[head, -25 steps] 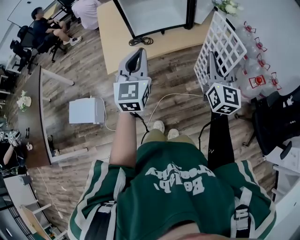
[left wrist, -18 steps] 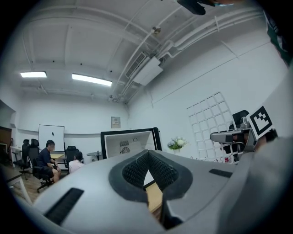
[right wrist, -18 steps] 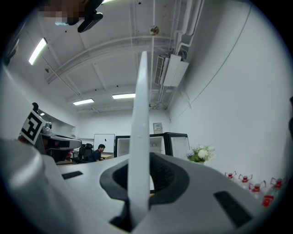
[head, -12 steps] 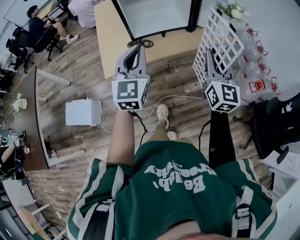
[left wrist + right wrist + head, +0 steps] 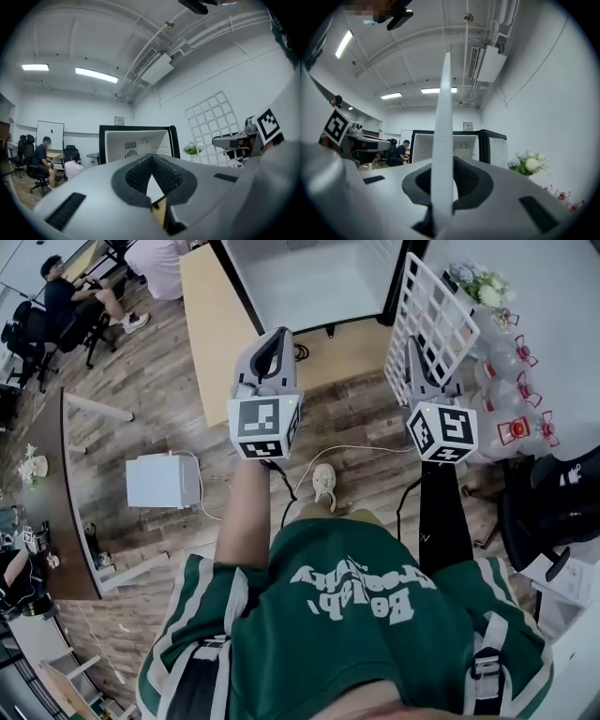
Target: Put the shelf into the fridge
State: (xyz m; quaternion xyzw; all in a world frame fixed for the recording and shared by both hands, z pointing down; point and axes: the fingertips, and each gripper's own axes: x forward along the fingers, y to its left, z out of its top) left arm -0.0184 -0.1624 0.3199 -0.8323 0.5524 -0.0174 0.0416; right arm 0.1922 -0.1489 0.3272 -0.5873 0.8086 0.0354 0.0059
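The open fridge [image 5: 309, 277] stands ahead on a tan platform, its white inside facing me; it also shows in the left gripper view [image 5: 136, 140] and the right gripper view [image 5: 461, 145]. My right gripper [image 5: 424, 367] is shut on the lower edge of the white wire shelf [image 5: 433, 310], which stands upright and points toward the fridge's right side. In the right gripper view the shelf [image 5: 443, 131] is edge-on between the pads. My left gripper [image 5: 272, 351] is held level beside it, shut and empty, its pads [image 5: 140, 171] meeting at the tip.
A white box [image 5: 161, 481] with a cable sits on the wood floor at left, beside a dark desk [image 5: 66, 512]. People sit at the far left [image 5: 70, 292]. Water bottles [image 5: 516, 362], flowers [image 5: 483, 282] and a black chair [image 5: 553, 493] line the right wall.
The person has walked toward the fridge, which now stands nearer and larger. Both grippers keep their pose, and the shelf stays in the right one.
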